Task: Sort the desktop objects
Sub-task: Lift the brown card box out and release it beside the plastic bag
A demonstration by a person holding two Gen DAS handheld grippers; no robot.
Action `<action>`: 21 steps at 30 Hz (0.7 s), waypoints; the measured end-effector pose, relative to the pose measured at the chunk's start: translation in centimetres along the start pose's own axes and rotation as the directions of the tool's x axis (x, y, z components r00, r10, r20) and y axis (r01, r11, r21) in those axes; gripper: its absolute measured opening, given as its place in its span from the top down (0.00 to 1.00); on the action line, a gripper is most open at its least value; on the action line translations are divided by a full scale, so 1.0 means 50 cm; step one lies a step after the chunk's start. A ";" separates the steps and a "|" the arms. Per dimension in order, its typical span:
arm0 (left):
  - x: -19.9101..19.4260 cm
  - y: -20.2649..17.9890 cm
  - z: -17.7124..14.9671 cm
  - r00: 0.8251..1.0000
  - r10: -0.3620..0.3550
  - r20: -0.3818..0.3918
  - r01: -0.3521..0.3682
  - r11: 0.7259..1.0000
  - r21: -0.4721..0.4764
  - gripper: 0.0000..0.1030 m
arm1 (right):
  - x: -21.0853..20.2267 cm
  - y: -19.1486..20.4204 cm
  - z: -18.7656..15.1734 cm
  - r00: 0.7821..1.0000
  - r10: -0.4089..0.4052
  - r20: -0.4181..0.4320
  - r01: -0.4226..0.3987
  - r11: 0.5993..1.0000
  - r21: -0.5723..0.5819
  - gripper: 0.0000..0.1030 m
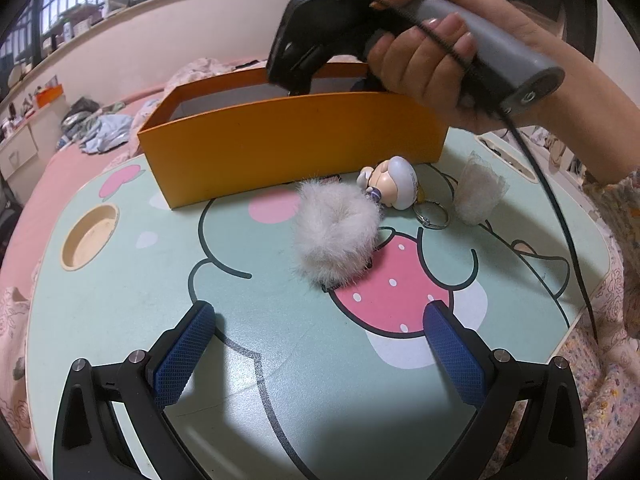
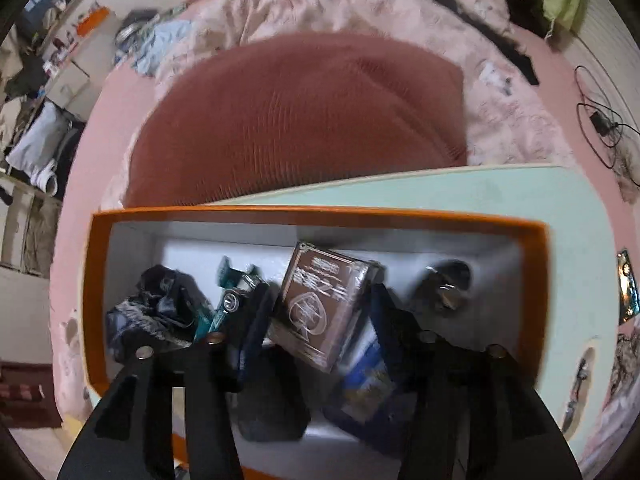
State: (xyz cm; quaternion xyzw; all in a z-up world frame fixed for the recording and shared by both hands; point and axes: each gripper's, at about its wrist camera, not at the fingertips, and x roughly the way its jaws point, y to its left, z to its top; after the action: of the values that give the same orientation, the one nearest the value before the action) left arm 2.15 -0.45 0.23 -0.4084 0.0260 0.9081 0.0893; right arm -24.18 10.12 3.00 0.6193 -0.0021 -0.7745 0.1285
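An orange box (image 1: 280, 140) stands at the back of the mint cartoon-printed table (image 1: 132, 300). In front of it lie a white fluffy pom-pom (image 1: 336, 232), a small figurine keychain (image 1: 394, 186) and a white mesh piece (image 1: 478, 192). My left gripper (image 1: 320, 308) hovers open and empty over the near table. A hand (image 1: 432, 60) holds the right tool nose-down over the box. In the right wrist view my right gripper (image 2: 320, 292) is open inside the box, with a brown card pack (image 2: 320, 308) loose between its fingers.
The box (image 2: 320, 214) also holds a dark crumpled item (image 2: 160, 304), a teal object (image 2: 224, 300), a metal piece (image 2: 444, 292) and a blue pack (image 2: 368, 380). A round recess (image 1: 90, 238) marks the table's left. A cable (image 1: 560, 220) hangs on the right. Pink bedding surrounds the table.
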 end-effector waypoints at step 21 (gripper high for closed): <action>0.007 -0.004 0.006 1.000 -0.001 0.001 0.001 1.000 0.000 0.00 | -0.262 -0.014 -0.281 0.909 0.158 0.387 -0.052 0.962 -0.269 0.58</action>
State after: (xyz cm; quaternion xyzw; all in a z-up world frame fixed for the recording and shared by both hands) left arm 1.73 -0.19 0.20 -0.4080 0.0258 0.9082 0.0899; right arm -8.21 15.62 12.19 0.4232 0.0366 -0.8715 0.2450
